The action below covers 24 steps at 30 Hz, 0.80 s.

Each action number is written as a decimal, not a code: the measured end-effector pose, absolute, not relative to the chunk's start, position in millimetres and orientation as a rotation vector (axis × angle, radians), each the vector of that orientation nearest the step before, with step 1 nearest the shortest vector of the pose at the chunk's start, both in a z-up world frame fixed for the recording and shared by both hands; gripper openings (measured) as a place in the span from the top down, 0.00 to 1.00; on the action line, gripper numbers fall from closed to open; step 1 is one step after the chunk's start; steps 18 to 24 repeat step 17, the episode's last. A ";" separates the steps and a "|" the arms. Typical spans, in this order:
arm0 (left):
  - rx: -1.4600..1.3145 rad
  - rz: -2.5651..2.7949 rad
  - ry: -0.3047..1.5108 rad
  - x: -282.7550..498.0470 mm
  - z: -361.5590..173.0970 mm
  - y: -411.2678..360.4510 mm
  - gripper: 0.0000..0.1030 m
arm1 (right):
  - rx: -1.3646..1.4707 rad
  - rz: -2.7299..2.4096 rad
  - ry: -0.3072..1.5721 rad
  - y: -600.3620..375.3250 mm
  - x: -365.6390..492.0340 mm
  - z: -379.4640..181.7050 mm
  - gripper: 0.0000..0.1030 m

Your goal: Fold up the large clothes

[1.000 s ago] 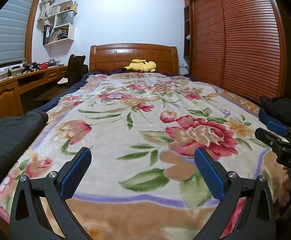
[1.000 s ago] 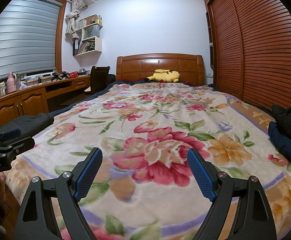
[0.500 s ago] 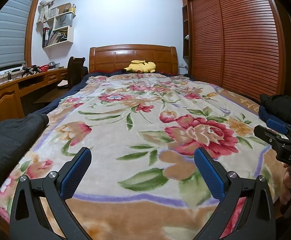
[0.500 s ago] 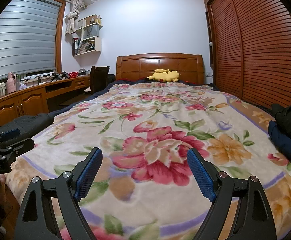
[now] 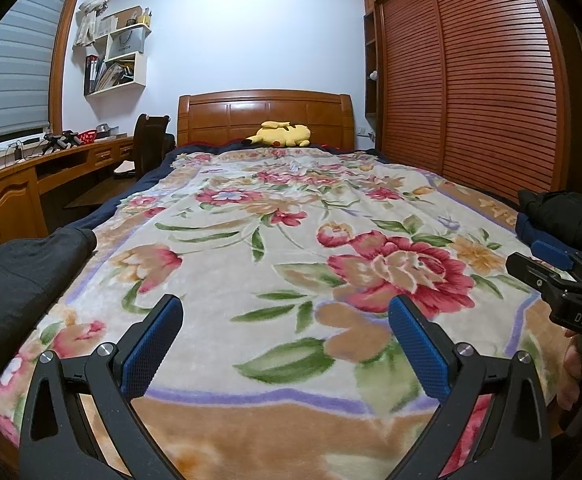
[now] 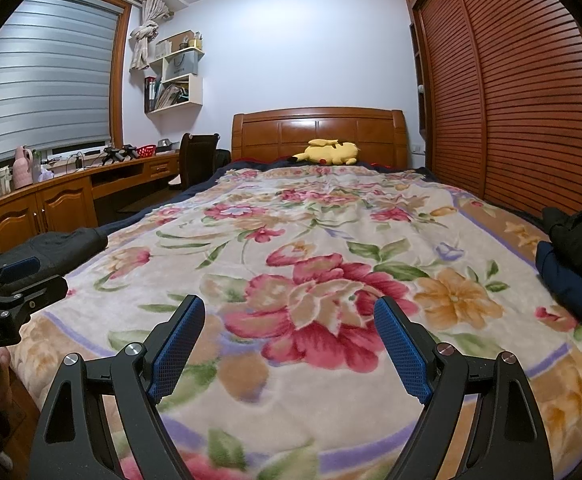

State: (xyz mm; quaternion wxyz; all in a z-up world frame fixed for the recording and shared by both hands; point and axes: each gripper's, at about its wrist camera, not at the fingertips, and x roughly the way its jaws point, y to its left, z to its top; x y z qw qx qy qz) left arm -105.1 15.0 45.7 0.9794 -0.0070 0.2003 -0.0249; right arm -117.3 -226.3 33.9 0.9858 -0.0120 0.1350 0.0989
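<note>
Both grippers, left [image 5: 285, 346] and right [image 6: 289, 346], jaws wide, empty, over floral fleece blanket [image 5: 291, 240]. Dark folded garment [image 5: 23, 276] left of left gripper; black-navy clothes pile [image 6: 579, 256] right of right gripper. Pinch one garment edge only.

Both wrist views sit low at the bed's foot, facing the headboard [image 5: 265, 120] – sharing the floral blanket [image 6: 311, 240].

You've got a plush, fuzzy floral blanket [image 5: 251, 280] underfoot; dark clothes [image 5: 19, 280] at its left edge look matt, soft cloth. Headboard [image 5: 263, 120] is glossy varnished wood, wardrobe doors [image 5: 471, 80] slatted wood. Gripper pads [image 6: 177, 344]: blue, rough-textured, on matt blk plastic w/ metal bolts.
</note>
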 end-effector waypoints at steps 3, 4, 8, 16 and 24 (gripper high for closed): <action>-0.014 -0.050 0.403 -105.9 45.3 14.4 0.00 | -0.023 0.199 0.270 -227.2 -116.8 33.7 0.15; -0.012 -0.052 0.403 -105.7 45.3 15.2 0.00 | -0.022 0.199 0.270 -227.6 -116.8 33.5 0.15; -0.012 -0.051 0.403 -105.7 45.4 15.0 0.00 | -0.023 0.200 0.267 -228.2 -116.9 33.6 0.15; -0.012 -0.053 0.404 -106.2 44.7 14.4 0.00 | -0.022 0.200 0.267 -227.9 -116.7 32.7 0.15; -0.011 -0.053 0.404 -106.2 44.8 14.1 0.00 | -0.023 0.199 0.266 -228.1 -117.0 32.7 0.15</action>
